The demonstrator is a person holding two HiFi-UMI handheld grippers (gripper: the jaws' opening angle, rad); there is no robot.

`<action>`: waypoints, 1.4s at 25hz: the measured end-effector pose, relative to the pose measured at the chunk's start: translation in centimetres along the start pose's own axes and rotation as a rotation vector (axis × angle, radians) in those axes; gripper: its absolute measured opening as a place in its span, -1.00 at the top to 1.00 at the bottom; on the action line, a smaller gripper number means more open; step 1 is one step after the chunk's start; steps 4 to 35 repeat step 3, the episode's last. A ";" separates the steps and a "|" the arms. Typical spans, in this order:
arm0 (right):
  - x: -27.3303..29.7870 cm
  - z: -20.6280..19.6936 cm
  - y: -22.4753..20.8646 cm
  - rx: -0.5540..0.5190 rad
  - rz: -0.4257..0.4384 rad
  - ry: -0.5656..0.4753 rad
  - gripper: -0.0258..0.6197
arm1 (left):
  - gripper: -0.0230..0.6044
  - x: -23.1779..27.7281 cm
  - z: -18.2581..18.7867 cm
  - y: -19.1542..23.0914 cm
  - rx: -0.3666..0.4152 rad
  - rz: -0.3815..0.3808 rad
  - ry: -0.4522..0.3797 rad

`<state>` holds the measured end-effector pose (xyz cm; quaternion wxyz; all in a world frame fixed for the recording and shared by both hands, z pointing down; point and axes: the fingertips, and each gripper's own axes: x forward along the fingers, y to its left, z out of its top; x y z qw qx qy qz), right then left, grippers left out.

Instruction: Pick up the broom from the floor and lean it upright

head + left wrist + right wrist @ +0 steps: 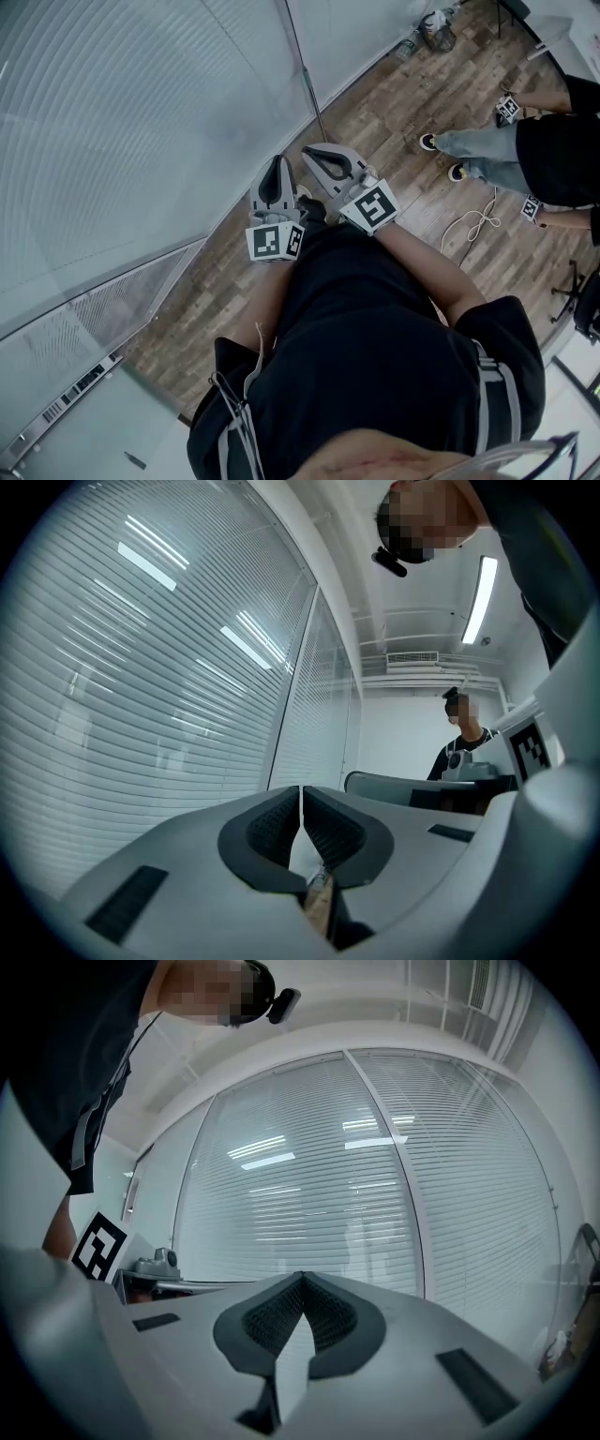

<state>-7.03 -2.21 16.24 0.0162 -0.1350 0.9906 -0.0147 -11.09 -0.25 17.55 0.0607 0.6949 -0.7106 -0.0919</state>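
Left gripper [278, 167]: jaws together, tips touching, nothing between them. In its own view only a sliver of wood floor shows through the gap behind the pads.
Right gripper [314, 156]: same state, jaws closed on nothing.
Both are held close to the body and aim at the glass partition [141, 141] with its blinds.

Broom: no bristle head shows in any view. A thin grey rod [317, 112] runs up the corner of the partition, just beyond the right gripper. It may be the handle leaning there; I cannot tell it from a frame seam.

Judgement – if that rod is the handle, the lean is probably done and the risks are about keeping it up:
- The foot would sit on smooth plank floor [394, 103] against smooth glass, so it could slip out and let the handle slide down
- The right gripper sits near it, so a careless swing of that arm could knock it sideways
- A loose white cord [478, 221] lies by the feet, and a second person [553, 141] stands near – stepping back could snag or collide

If the broom is elsewhere, both claws must open before any grasp
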 end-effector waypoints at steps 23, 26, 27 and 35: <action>-0.3 0.5 0.1 -0.004 0.005 -0.004 0.86 | 0.84 -0.3 0.3 -0.6 0.010 -0.007 -0.010; -0.3 0.5 0.1 -0.004 0.005 -0.004 0.86 | 0.84 -0.3 0.3 -0.6 0.010 -0.007 -0.010; -0.3 0.5 0.1 -0.004 0.005 -0.004 0.86 | 0.84 -0.3 0.3 -0.6 0.010 -0.007 -0.010; -0.3 0.5 0.1 -0.004 0.005 -0.004 0.86 | 0.84 -0.3 0.3 -0.6 0.010 -0.007 -0.010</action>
